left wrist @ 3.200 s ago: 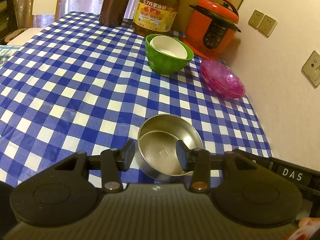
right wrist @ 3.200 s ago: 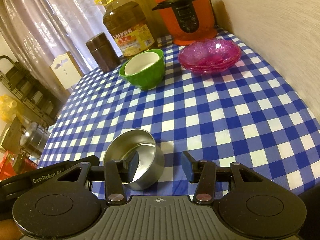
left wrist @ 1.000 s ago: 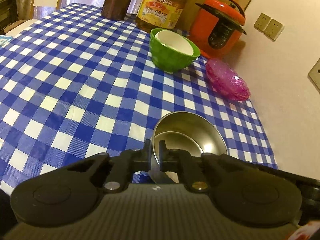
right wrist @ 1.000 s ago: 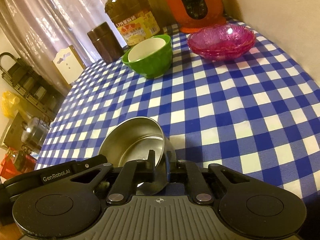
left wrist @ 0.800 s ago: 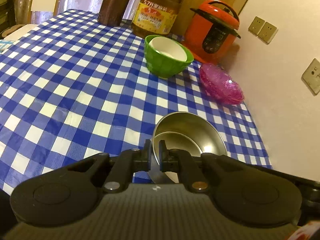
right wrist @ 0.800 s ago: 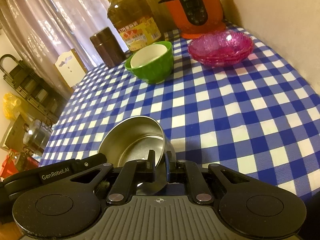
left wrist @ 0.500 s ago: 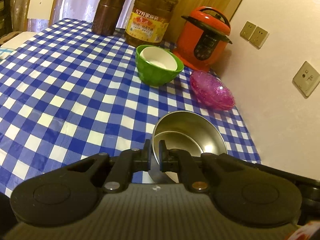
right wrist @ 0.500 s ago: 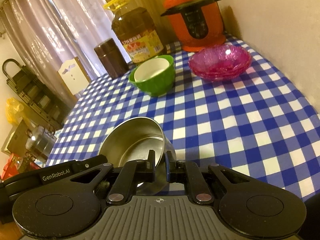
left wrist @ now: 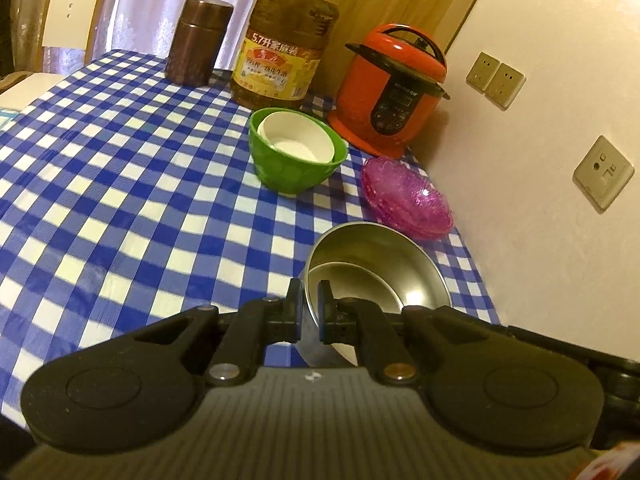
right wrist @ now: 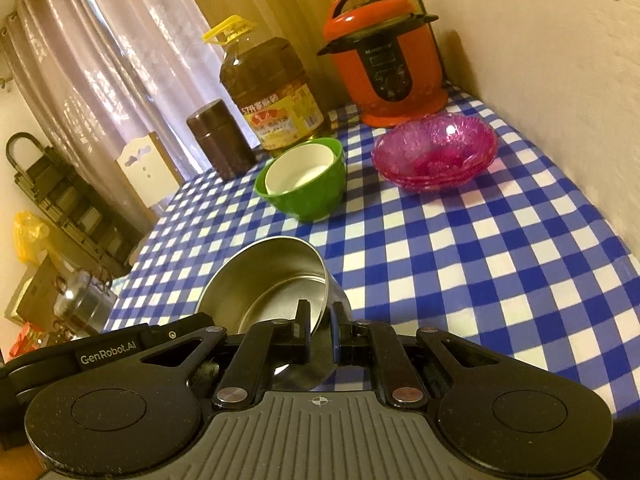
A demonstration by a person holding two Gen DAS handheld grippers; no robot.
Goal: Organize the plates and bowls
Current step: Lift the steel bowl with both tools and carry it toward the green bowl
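A steel bowl (left wrist: 376, 264) (right wrist: 272, 280) is held off the checked tablecloth (left wrist: 120, 184) by both grippers. My left gripper (left wrist: 309, 304) is shut on its left rim. My right gripper (right wrist: 320, 324) is shut on its right rim. Ahead, a green bowl (left wrist: 294, 164) (right wrist: 304, 188) holds a white bowl (left wrist: 296, 140) (right wrist: 300, 168). A stack of pink glass bowls (left wrist: 404, 196) (right wrist: 436, 152) sits to its right, near the wall.
At the back stand a red pressure cooker (left wrist: 390, 92) (right wrist: 384, 60), a large oil bottle (left wrist: 280, 44) (right wrist: 268, 92) and a brown canister (left wrist: 198, 40) (right wrist: 220, 144). The wall (left wrist: 560, 120) bounds the table's right side. A chair (left wrist: 72, 8) stands beyond the far left corner.
Both grippers closed on the steel bowl's rim, then lifted it and tilted the views upward; more of the far table and wall now shows.
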